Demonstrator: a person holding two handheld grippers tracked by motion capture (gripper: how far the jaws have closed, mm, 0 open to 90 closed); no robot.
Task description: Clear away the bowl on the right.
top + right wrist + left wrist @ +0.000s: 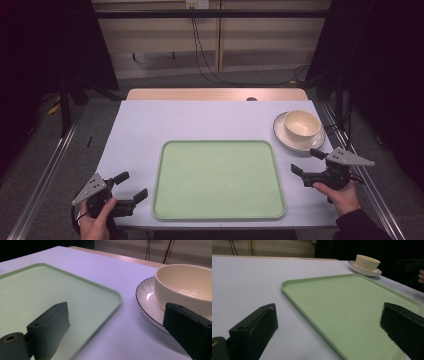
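A pale green tray point(218, 180) lies bare in the middle of the white table; its rim point(287, 293) point(110, 293) runs through both gripper views. At the back right a cream bowl point(301, 124) point(367, 262) point(186, 285) sits on a white saucer point(285, 135) point(362, 270) point(147, 302) with a dark rim. My left gripper point(131, 186) point(328, 323) is open, at the table's front left beside the tray's left edge. My right gripper point(306, 161) point(117, 322) is open with nothing between its jaws, right of the tray and just in front of the saucer.
The white table top point(150, 130) ends in a wooden strip point(215, 94) at the back. Metal rails point(45, 175) run along both sides on the floor. Cables point(210, 70) hang behind the table.
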